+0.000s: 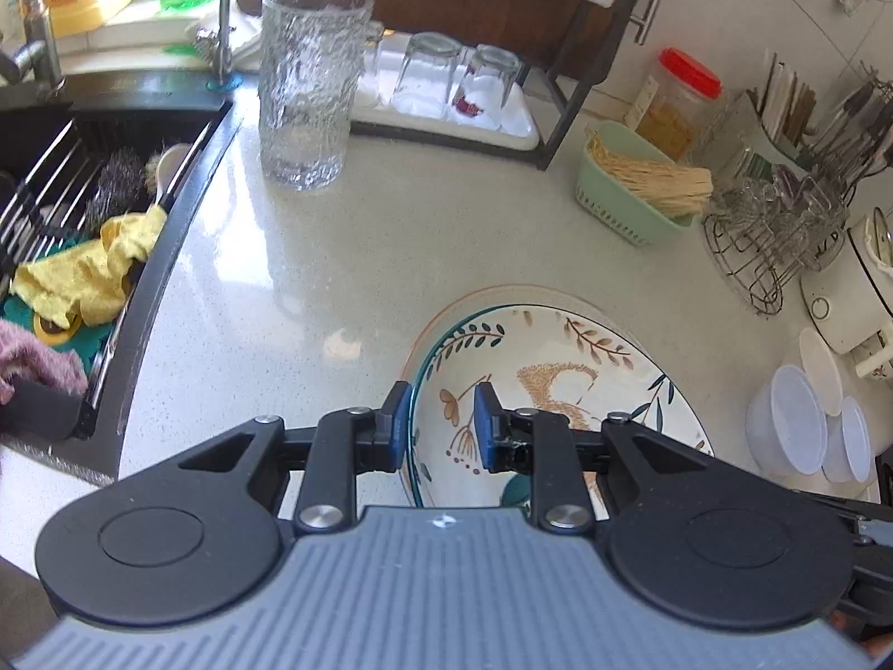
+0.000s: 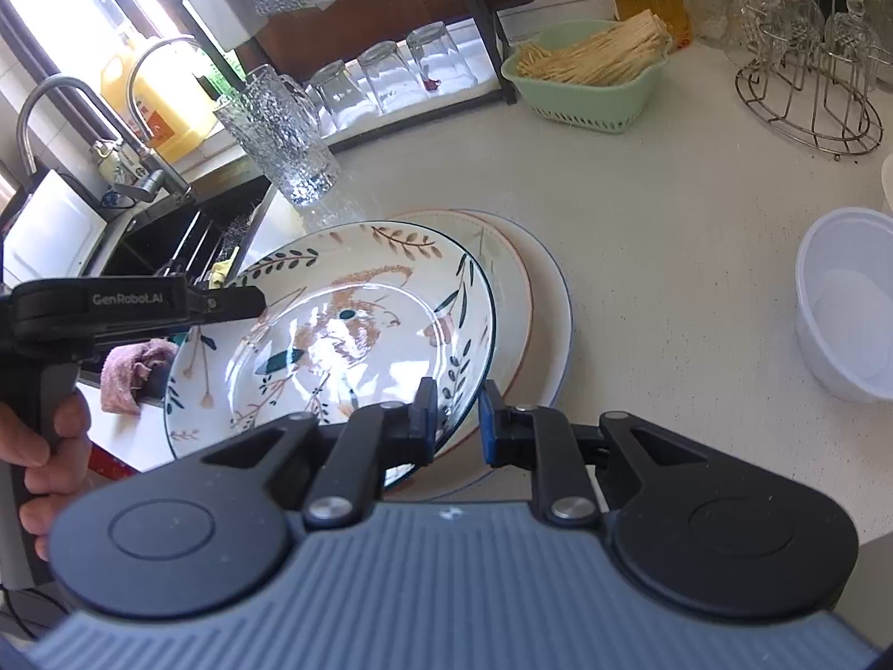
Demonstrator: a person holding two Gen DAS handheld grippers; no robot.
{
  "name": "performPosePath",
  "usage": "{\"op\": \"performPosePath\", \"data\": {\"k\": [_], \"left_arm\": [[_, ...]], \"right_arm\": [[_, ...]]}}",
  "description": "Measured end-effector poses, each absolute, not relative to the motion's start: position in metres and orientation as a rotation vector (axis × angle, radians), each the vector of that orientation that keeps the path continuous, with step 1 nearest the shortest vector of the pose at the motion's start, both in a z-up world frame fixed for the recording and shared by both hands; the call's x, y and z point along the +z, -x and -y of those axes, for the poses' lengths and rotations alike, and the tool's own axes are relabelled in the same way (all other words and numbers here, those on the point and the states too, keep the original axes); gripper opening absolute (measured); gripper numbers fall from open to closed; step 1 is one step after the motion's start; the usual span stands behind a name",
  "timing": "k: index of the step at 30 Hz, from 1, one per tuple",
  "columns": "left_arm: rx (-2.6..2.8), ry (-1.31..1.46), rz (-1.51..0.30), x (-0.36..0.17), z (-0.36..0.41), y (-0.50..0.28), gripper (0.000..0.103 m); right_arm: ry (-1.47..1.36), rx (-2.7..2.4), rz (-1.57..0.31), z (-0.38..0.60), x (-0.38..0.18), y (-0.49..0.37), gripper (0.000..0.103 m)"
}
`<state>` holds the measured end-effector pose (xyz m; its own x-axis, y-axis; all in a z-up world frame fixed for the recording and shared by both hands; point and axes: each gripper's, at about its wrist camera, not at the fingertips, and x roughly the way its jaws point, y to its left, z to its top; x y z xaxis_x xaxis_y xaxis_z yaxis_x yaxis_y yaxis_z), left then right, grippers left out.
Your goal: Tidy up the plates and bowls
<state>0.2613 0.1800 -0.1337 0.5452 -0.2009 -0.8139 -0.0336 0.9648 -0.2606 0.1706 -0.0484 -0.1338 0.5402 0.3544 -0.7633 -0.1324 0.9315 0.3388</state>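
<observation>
A leaf-patterned bowl (image 2: 357, 329) with a blue rim rests on a stack of two white plates (image 2: 519, 301) on the pale counter. It also shows in the left wrist view (image 1: 558, 385). My left gripper (image 1: 441, 424) is open, its jaws on either side of the bowl's near-left rim. In the right wrist view the left gripper's body (image 2: 134, 307) reaches over the bowl's left edge. My right gripper (image 2: 457, 419) is open, its jaws on either side of the bowl's near-right rim. I cannot tell whether the pads touch the rim.
A tall textured glass (image 1: 307, 84) stands behind the plates. A black sink (image 1: 83, 212) with cloths lies to the left. A green basket of noodles (image 1: 636, 190), a wire glass rack (image 1: 781, 234) and white plastic tubs (image 2: 848, 312) stand to the right. Upturned glasses (image 1: 446, 78) sit on a shelf tray.
</observation>
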Motion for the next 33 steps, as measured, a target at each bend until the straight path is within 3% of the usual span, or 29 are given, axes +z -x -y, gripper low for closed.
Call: {"op": "performPosePath", "data": {"k": [33], "left_arm": [[-0.037,0.188,-1.109,-0.159,-0.172,-0.298,0.026]], "right_arm": [[-0.136,0.274,-0.967,0.039,-0.153,-0.216,0.019]]}}
